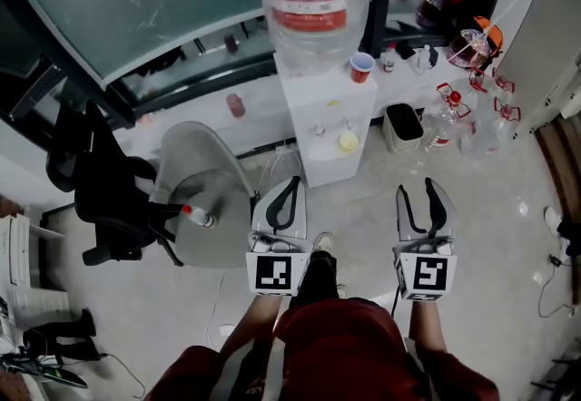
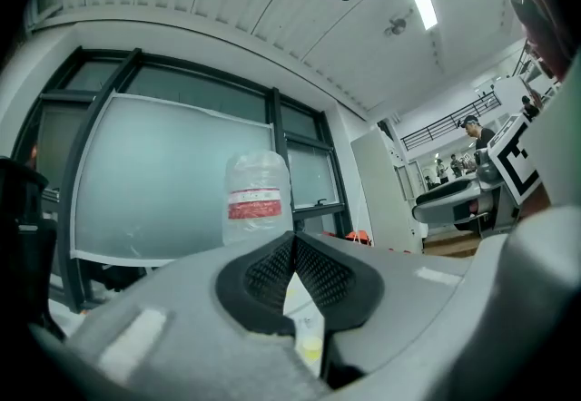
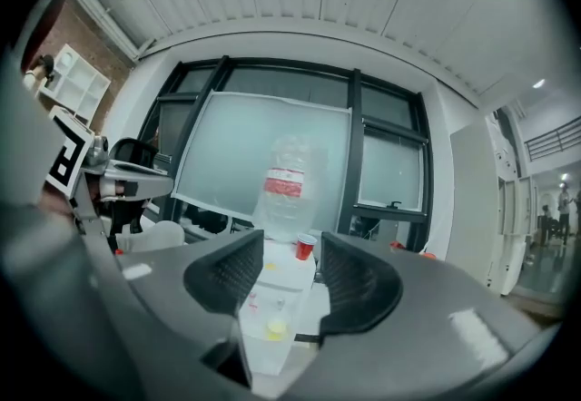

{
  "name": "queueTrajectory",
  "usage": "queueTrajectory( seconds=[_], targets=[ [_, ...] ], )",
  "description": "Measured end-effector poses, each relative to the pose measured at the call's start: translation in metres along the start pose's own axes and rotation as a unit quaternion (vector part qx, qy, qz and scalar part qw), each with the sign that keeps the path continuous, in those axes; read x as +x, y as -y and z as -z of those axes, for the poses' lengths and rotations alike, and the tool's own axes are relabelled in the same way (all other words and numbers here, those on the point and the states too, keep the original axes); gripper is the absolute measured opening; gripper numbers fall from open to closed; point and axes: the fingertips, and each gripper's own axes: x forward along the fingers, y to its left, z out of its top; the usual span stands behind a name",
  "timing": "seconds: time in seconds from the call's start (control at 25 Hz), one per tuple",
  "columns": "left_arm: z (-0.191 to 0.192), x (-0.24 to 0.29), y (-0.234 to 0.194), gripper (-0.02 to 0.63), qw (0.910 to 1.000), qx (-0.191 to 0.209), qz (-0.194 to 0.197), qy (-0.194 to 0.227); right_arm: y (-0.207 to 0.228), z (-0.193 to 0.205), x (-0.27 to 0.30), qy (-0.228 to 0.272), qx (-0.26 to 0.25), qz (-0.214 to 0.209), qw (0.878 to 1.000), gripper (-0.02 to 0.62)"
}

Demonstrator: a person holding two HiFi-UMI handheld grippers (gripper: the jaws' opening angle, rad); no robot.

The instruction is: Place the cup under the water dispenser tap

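Note:
A small red cup [image 1: 361, 68] stands on the top of the white water dispenser [image 1: 329, 154], to the right of the big clear bottle [image 1: 313, 0]. The dispenser's taps face me above a yellow drip spot [image 1: 349, 141]. Both grippers hover side by side in front of the dispenser, well short of it. My left gripper [image 1: 292, 183] is shut, its pads meeting with nothing between them; the bottle [image 2: 258, 200] rises beyond it. My right gripper [image 1: 418, 188] is open and empty. Between its jaws, far off, I see the cup [image 3: 306, 247] and the dispenser [image 3: 272, 299].
A black office chair [image 1: 100, 200] and a grey round seat [image 1: 204, 181] with a small red-capped bottle [image 1: 198, 216] are on the left. A dark bin [image 1: 404, 125] and several plastic bottles [image 1: 449, 118] sit on the floor to the right. A window wall runs behind.

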Motion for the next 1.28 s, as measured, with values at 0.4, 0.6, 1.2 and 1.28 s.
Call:
queueTrajectory(
  seconds=[0.4,0.6,1.2,1.28],
  targets=[
    [-0.006,0.005,0.008,-0.003,0.9999,-0.002,0.01,0.006,0.005,-0.01,-0.005,0.012,-0.005,0.002,1.0,0.004],
    [-0.01,0.006,0.014,-0.003,0.9997,0.007,0.02,0.01,0.011,-0.007,-0.008,0.013,-0.004,0.007,1.0,0.001],
    [-0.004,0.002,0.014,-0.003,0.9998,0.005,0.019,0.006,0.009,-0.001,-0.009,-0.001,-0.003,0.004,1.0,0.002],
    [-0.003,0.002,0.016,-0.003,0.9997,0.012,0.022,0.003,0.011,0.006,-0.01,-0.004,-0.009,0.003,1.0,0.001]
  ],
)
